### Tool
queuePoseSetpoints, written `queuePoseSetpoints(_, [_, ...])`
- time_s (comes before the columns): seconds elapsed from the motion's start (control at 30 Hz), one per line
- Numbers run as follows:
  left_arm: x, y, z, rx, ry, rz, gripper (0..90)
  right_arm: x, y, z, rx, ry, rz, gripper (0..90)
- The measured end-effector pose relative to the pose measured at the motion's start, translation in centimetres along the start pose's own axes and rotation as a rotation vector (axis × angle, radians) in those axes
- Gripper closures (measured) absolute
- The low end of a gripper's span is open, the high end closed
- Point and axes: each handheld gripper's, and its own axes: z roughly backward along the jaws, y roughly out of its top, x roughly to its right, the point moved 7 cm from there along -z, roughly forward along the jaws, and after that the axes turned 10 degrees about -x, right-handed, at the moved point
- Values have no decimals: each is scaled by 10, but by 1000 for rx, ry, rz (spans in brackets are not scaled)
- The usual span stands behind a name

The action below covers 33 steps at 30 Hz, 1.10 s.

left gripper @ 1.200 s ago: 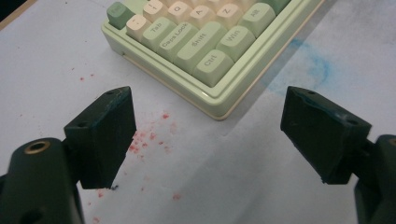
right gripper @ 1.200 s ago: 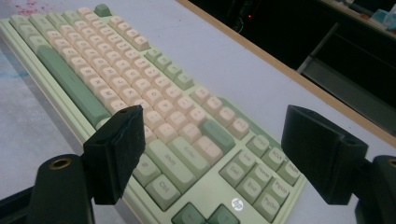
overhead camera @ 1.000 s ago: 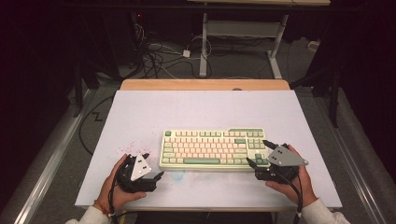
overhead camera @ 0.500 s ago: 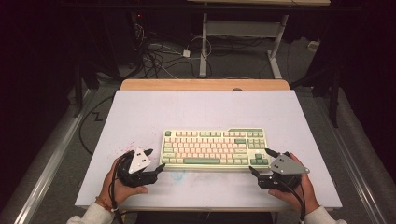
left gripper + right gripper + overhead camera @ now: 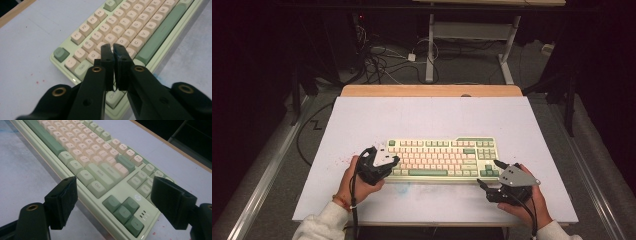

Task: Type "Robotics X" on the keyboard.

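Note:
A pale green keyboard with cream and green keys lies across the near middle of the table. My left gripper hovers over its left end, jaws shut with nothing between them; in the left gripper view the gripper has its tips just above the keyboard letter keys near the left side. My right gripper sits off the keyboard's near right corner, open. In the right gripper view the gripper has its wide-spread jaws framing the keyboard arrow keys and right corner.
The light grey table top has a wooden strip along its far edge. Red specks mark the surface left of the keyboard. Cables and a metal stand sit on the floor beyond.
My left gripper has moved right and forward, from the table beside the keyboard onto its left end. My right gripper has drawn back toward the near edge, off the keyboard's right end.

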Motion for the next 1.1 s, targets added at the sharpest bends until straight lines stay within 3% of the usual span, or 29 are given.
queuePoseSetpoints(0.27, [8, 27, -18, -31, -49, -45, 870, -2, -2, -2, -12, 8, 8, 220])
queuePoseSetpoints(0.47, [11, 41, -33, -48, -67, -50, 863, -2, -3, -2, -15, 6, 14, 220])
queuePoseSetpoints(0.77, [12, 53, -51, -78, -86, -46, 869, -2, -5, -3, -25, 10, 16, 222])
queuePoseSetpoints(1.1, [12, 58, -63, -132, -80, -62, 866, -3, -6, -4, -30, 14, 22, 223])
